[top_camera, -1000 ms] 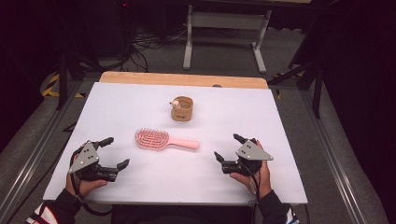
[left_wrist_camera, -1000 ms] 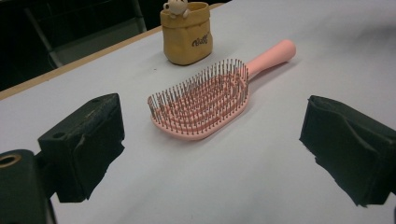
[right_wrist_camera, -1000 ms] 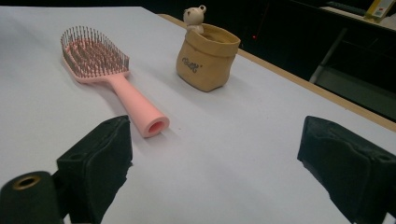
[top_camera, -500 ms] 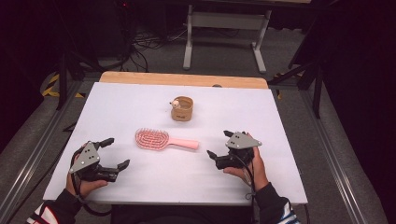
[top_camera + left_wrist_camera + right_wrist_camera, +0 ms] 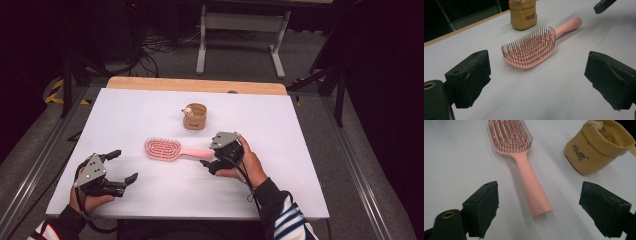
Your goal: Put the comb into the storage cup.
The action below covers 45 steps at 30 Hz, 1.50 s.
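Pink plastic hairbrush [image 5: 172, 150] with a paddle head of dark metal-tipped bristles lies flat, bristles up, near the middle of the white desk [image 5: 300, 130], its head toward the person's left and its slim handle pointing toward the right. The free end of the handle sits between the two black pads of the right tongs [image 5: 209, 166], whose jaws have just been closing a little but stand well apart, neither pad touching the plastic; in the right gripper view the handle end [image 5: 537, 205] lies on the desk in the gap, nearer the left pad. The right hand [image 5: 247, 162] holds those tongs low over the desk, just right of the brush.

Just behind the brush, toward the far edge, stands a small tan fabric pouch [image 5: 195, 116] with a rolled rim, dark lettering on its side and something pale peeping out of the top; it is near the brush but apart from it.

At the near left corner the left tongs [image 5: 120, 167] rest in the left hand [image 5: 87, 197], jaws wide apart with nothing between them, well away from the brush. In the left gripper view the brush head [image 5: 530, 48] and the pouch [image 5: 523, 13] lie ahead of those open pads.

A bare wooden strip [image 5: 195, 85] runs along the desk's far edge.
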{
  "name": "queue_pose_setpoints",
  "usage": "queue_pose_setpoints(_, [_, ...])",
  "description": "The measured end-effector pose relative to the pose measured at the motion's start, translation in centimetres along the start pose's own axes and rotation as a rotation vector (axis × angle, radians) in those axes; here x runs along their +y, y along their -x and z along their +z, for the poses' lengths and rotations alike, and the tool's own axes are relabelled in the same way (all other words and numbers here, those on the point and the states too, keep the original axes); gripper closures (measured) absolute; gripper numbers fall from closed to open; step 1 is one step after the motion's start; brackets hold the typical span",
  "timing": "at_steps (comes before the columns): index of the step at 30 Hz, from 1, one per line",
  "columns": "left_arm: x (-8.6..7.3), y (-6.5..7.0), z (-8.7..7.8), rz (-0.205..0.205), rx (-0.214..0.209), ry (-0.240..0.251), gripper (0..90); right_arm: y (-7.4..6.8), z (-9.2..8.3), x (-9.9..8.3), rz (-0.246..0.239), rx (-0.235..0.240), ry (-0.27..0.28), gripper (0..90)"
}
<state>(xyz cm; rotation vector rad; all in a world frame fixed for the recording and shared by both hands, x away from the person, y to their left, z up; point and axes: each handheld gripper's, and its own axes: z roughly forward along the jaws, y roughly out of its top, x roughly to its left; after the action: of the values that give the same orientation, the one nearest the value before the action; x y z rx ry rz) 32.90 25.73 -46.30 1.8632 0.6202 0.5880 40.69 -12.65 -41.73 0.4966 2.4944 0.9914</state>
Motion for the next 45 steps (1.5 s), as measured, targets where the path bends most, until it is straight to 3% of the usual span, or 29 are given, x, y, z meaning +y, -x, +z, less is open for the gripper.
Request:
queue_pose_setpoints(3, [-0.1,0.0,-0.1,-0.002,0.003,0.002,7.6,0.2,0.9,1.0,-0.006,0.031,-0.026,19.5])
queue_pose_setpoints(4, [-0.1,0.1,-0.1,-0.002,0.004,0.000,7.6,0.4,2.1,2.0,-0.023,0.054,-0.070,20.6])
queue_pose_setpoints(9, [-0.3,0.1,-0.3,-0.003,0.005,-0.008,7.7,0.4,4.7,3.5,-0.051,0.109,-0.150,24.6])
queue_pose_setpoints(15, [-0.4,0.1,-0.3,-0.007,0.004,-0.010,7.9,0.4,7.6,4.7,-0.072,0.156,-0.251,36.5])
queue_pose_setpoints(19, [-0.3,0.0,-0.4,-0.010,0.008,-0.009,7.9,0.3,9.0,5.2,-0.062,0.176,-0.304,44.0])
queue_pose_setpoints(21, [-0.3,-0.1,-0.5,-0.016,0.008,-0.001,7.9,0.3,9.5,5.4,-0.056,0.189,-0.319,52.2])
queue_pose_setpoints(24, [-0.3,-0.2,-0.5,-0.017,0.005,-0.002,7.9,0.4,9.9,5.6,-0.042,0.215,-0.337,55.7])
queue_pose_setpoints(29, [-0.3,-0.1,-0.3,-0.014,0.000,-0.008,8.1,0.4,9.9,5.8,-0.062,0.258,-0.342,66.6])
queue_pose_setpoints(35, [-0.3,-0.1,-0.4,-0.015,0.007,-0.009,8.2,0.1,9.7,5.6,-0.053,0.242,-0.328,69.2])
queue_pose_setpoints(40, [-0.3,-0.2,-0.5,-0.022,0.009,-0.003,8.2,0.0,9.1,5.0,-0.047,0.187,-0.261,69.3])
queue_pose_setpoints(45, [-0.3,-0.1,-0.4,-0.025,0.012,0.003,8.3,0.1,7.2,4.5,0.005,0.122,-0.127,69.3])
